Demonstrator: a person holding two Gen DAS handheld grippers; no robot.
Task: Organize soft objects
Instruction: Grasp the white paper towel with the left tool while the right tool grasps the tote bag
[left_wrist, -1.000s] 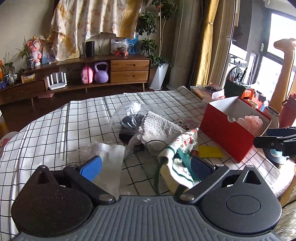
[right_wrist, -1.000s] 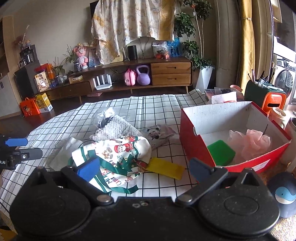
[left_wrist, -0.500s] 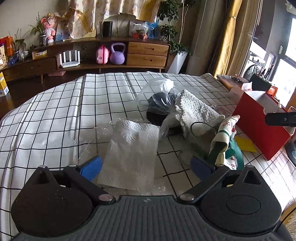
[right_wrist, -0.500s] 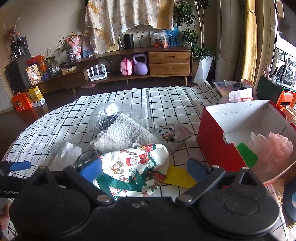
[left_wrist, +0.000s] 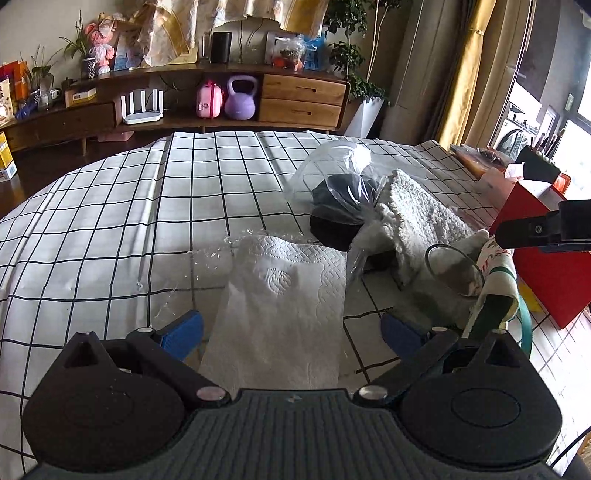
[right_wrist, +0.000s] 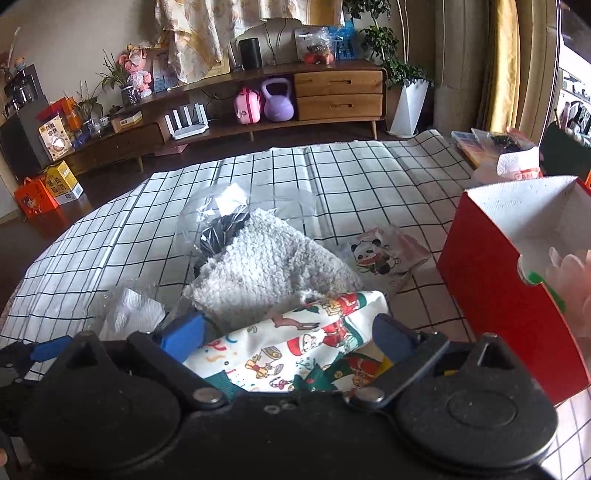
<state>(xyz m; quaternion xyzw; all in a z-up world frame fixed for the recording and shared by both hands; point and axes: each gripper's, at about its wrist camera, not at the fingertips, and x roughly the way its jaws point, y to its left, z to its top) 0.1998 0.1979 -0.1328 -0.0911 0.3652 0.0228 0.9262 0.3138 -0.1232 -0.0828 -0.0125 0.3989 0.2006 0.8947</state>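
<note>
My left gripper (left_wrist: 291, 332) is open, its blue fingers on either side of a bagged white paper towel (left_wrist: 284, 306) on the checked tablecloth (left_wrist: 110, 229). My right gripper (right_wrist: 290, 334) is open over a Christmas-print cloth (right_wrist: 295, 347), which lies between its fingers. Behind it lie a fluffy white towel (right_wrist: 266, 269), a clear bag with a dark item (right_wrist: 218, 225) and a panda packet (right_wrist: 380, 251). The red box (right_wrist: 491, 280) at the right holds a pink bath pouf (right_wrist: 570, 269). The paper towel also shows in the right wrist view (right_wrist: 129, 314).
A low wooden sideboard (left_wrist: 184, 96) with a purple kettlebell (left_wrist: 240, 99) stands beyond the table. A potted plant (right_wrist: 406, 92) and yellow curtains (left_wrist: 465, 74) are at the right. The right gripper's finger (left_wrist: 535, 229) shows at the right edge of the left wrist view.
The left gripper has swung left from the Christmas cloth to the paper towel and come closer. The right gripper has moved left and down over the Christmas cloth, away from the red box.
</note>
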